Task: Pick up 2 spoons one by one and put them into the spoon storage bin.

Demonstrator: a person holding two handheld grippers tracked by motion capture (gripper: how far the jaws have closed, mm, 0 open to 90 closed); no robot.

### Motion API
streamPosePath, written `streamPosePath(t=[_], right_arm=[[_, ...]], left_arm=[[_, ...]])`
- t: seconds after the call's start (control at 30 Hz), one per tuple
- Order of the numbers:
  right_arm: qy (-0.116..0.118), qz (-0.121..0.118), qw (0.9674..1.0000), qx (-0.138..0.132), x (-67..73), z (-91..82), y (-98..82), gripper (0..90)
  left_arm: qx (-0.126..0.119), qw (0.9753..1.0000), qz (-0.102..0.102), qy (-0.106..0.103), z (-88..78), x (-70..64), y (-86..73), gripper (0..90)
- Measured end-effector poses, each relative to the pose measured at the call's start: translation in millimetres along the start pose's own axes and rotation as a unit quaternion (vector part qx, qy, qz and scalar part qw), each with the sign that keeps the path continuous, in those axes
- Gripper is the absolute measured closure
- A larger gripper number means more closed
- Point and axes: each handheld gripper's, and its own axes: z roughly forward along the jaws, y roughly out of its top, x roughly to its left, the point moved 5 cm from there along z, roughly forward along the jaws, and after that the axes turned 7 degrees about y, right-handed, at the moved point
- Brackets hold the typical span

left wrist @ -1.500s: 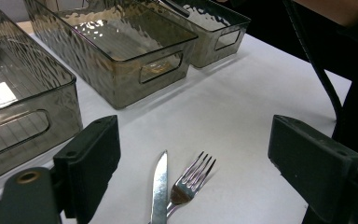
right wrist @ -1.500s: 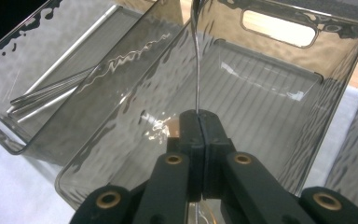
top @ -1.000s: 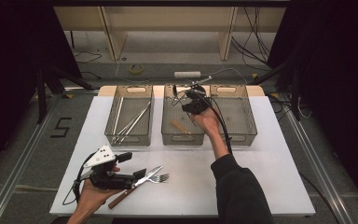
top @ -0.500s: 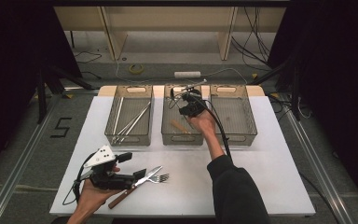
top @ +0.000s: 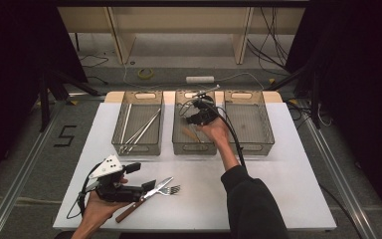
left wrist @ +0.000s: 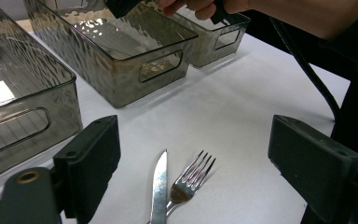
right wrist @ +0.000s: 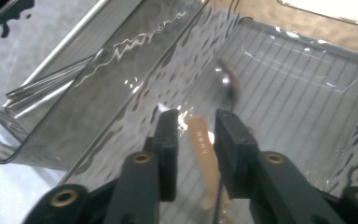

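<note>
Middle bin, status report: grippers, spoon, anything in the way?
Right gripper over middle bin, jaws just opened, wooden-handled spoon loose between them. Left gripper open, low over knife and fork. Nothing in the way.

Three clear bins side by side along the far edge of the tabletop [top: 278, 189], walls touching or nearly so, no passage between them. Entry from above only. Left bin [top: 138, 149] partly taken up by long metal rods [top: 142, 130]. Middle bin [top: 194, 148] occupied by the right gripper [top: 195, 110] and a wooden-handled spoon [right wrist: 205, 158]. Right bin [top: 245, 147] bare. Wide free tabletop in front of the bins, except near the left gripper [top: 149, 186], where a knife [left wrist: 159, 186] and a fork [left wrist: 189, 179] lie.
</note>
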Motion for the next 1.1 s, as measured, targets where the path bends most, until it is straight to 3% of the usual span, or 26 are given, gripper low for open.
streamPosePath(t=[0.3,0.5,0.77,1.1], right_arm=[[0.031,-0.012,0.9991,-0.027,5.4,-29.2,-4.9,52.9],[0.051,-0.036,0.9970,-0.045,15.4,-51.2,-17.5,47.3],[0.071,-0.076,0.9927,-0.061,32.1,-77.3,-46.3,43.4],[0.090,-0.084,0.9891,-0.081,36.4,-95.7,-89.3,40.8]], left_arm=[[0.009,0.9999,-0.004,0.001,1.6,-0.1,-1.1,16.2],[0.020,0.9998,-0.005,0.002,2.7,-0.1,-1.9,16.2],[0.048,0.9987,0.002,0.014,3.6,0.6,-4.3,16.3],[0.080,0.9967,0.002,0.014,6.5,-0.9,-6.5,16.4]])
